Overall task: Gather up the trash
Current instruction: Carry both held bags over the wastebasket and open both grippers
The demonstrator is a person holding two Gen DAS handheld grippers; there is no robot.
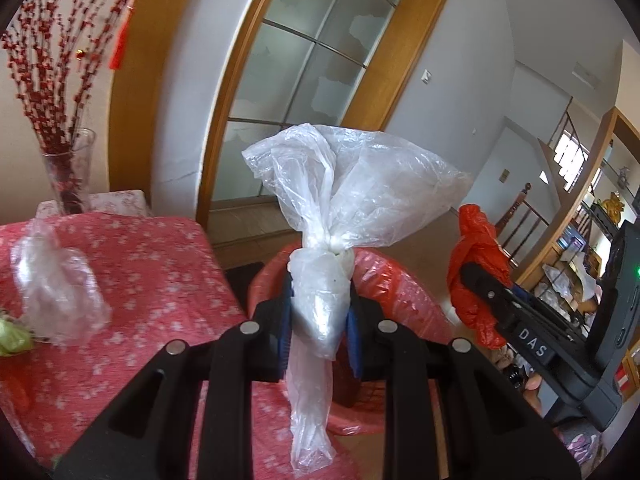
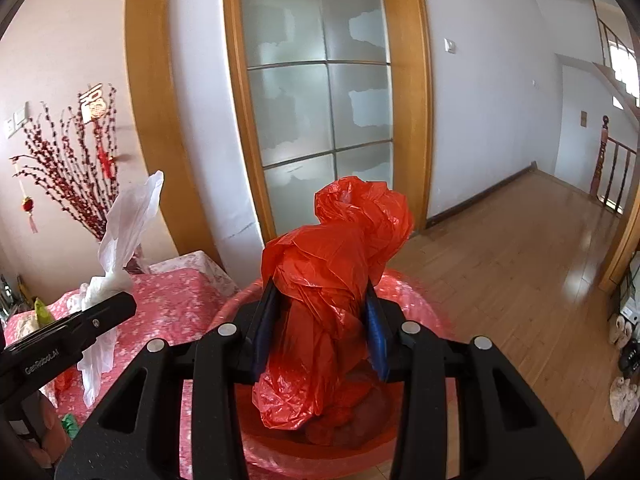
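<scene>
I had the left gripper point(image 1: 320, 316) pinching a clear plastic bag point(image 1: 340, 184) at its knotted neck, the blue pads point(image 1: 282, 340) pressed in on either side of the plastic. The bag's loose top fanned out above the knot and a thin tail hung down between the fingers. It was held in the air just beside the worktop point(image 1: 152, 280), over the near rim of a bin lined with a red bag point(image 1: 400, 292).

My right gripper point(image 2: 320, 320) was clamped on a crumpled red plastic bag point(image 2: 332, 280), which bulged up past the fingertips and sagged below them. It hung directly above the open mouth of the red-lined bin point(image 2: 416, 308), apart from the liner.

On the worktop's pink flowered cloth I could see a second crumpled clear bag point(image 1: 60, 280) lying near the left edge, with something green point(image 1: 12, 336) just beside it. A glass vase point(image 1: 70, 172) of red berry branches stood at the far corner.
</scene>
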